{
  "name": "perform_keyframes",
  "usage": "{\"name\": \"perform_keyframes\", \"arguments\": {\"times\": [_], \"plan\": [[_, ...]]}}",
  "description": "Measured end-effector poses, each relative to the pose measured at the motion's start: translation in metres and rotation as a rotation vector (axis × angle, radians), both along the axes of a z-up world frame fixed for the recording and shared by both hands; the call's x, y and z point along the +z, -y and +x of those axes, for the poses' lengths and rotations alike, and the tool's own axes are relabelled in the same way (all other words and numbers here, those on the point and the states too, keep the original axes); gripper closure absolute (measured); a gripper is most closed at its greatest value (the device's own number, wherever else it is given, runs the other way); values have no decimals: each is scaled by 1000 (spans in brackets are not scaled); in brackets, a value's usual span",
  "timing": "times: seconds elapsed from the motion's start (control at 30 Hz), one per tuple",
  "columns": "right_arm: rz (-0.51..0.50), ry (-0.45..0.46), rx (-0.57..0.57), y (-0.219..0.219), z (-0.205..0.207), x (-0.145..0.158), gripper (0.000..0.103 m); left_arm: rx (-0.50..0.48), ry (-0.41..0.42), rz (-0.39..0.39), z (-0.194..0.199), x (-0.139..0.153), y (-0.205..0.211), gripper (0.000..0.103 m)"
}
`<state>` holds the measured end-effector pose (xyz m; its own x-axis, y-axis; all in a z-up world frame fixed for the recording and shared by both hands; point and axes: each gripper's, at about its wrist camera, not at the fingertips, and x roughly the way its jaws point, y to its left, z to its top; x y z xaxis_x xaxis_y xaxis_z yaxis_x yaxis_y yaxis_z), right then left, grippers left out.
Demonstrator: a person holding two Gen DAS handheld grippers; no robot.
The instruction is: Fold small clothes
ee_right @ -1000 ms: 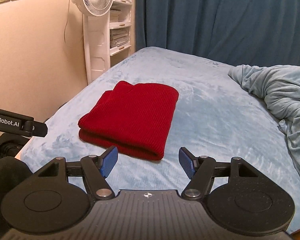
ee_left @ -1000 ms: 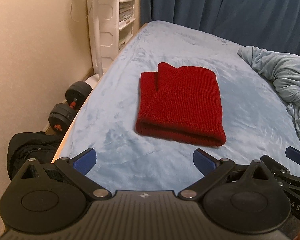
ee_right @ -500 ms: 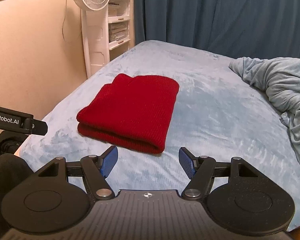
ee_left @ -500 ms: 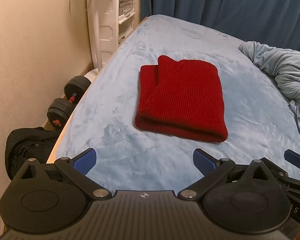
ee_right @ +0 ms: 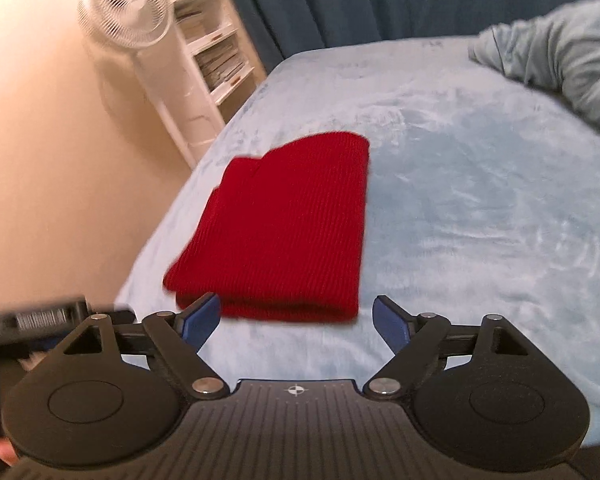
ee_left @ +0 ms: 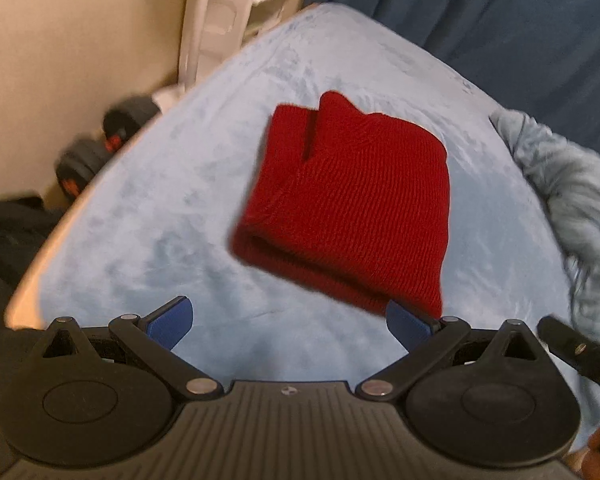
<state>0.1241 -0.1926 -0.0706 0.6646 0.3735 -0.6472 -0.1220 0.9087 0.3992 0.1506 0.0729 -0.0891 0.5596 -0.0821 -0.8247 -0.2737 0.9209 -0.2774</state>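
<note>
Red knit garment (ee_left: 352,208), folded into a thick rectangle, lies flat on the light-blue bed (ee_left: 171,184), toward the bed's wall-side edge, well apart from the rumpled blue blanket (ee_right: 560,60) at the far right. Left gripper (ee_left: 287,318) hangs just short of the garment's near edge w/ jaws spread wide, nothing btwn them; right gripper (ee_right: 297,320) is also at the near folded edge, jaws opening, empty, pads not touching the knit. Bg: white fan (ee_right: 125,12) + shelf unit by the wall, dumbbells (ee_left: 99,144) on the floor beside the bed, dark blue curtain (ee_left: 500,12) behind.
</note>
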Motion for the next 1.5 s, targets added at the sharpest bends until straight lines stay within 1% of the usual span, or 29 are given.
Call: {"name": "perform_keyframes", "arguments": {"times": [0.1,0.17,0.3,0.43,0.5,0.6,0.63,0.67,0.7,0.73,0.77,0.8,0.83,0.87,0.93,0.97,1.0,1.03,1.1,1.13,1.2,1.23,1.27,1.3,1.37,1.4,1.43,1.47,1.5], "plan": [[73,-34,-29,18,55,-1,16,72,-24,-122,30,-24,-6,0],[121,-63,-31,28,103,-5,15,130,-53,-192,50,-43,-12,0],[177,-128,-49,36,210,-22,14,237,-87,-233,77,-71,-26,0],[147,-203,-77,21,306,-55,14,320,-109,-260,92,-93,-43,0],[123,-228,-59,6,345,-73,14,354,-133,-277,96,-104,-53,0],[66,-278,5,-20,391,-99,14,380,-152,-339,99,-118,-65,1],[26,-296,24,-30,403,-107,14,386,-144,-332,98,-119,-65,6],[-11,-312,35,-36,411,-113,15,386,-125,-322,99,-118,-65,14],[-44,-335,54,-44,419,-121,17,368,-100,-325,99,-117,-64,38],[-67,-356,73,-48,421,-127,42,358,-96,-321,102,-114,-63,41],[-68,-373,96,-51,422,-131,77,353,-102,-304,106,-112,-63,42],[-75,-359,111,-52,417,-131,77,334,-109,-283,110,-111,-63,47],[-103,-328,123,-49,409,-128,79,298,-116,-257,117,-108,-64,51],[-109,-310,113,-43,399,-125,80,263,-124,-239,128,-106,-70,52],[-102,-308,49,-18,372,-122,81,166,-140,-203,160,-101,-84,56],[-90,-322,3,0,353,-123,82,114,-125,-176,184,-96,-92,56],[-51,-344,-57,19,328,-127,82,42,-115,-145,211,-91,-96,56],[5,-365,-124,38,298,-132,83,-53,-109,-101,244,-84,-94,56],[155,-397,-283,64,228,-146,83,-189,-102,-67,299,-77,-81,56],[224,-399,-356,68,193,-153,83,-273,-103,-36,326,-73,-65,56],[325,-367,-470,63,133,-163,83,-377,-99,40,356,-68,-33,56],[348,-342,-506,59,116,-166,83,-403,-99,71,362,-67,-21,60],[352,-317,-525,53,106,-167,83,-415,-100,81,365,-65,-12,62],[327,-295,-523,49,105,-166,83,-409,-97,88,364,-63,-9,62],[279,-294,-501,48,116,-163,82,-394,-83,95,356,-62,-16,63],[276,-303,-498,50,121,-162,81,-378,-75,93,351,-61,-23,69],[275,-314,-496,53,126,-160,79,-355,-74,84,350,-60,-30,72],[262,-317,-493,54,130,-158,75,-330,-71,61,348,-59,-38,72],[245,-315,-490,56,131,-156,75,-301,-64,25,342,-57,-46,72]]}}
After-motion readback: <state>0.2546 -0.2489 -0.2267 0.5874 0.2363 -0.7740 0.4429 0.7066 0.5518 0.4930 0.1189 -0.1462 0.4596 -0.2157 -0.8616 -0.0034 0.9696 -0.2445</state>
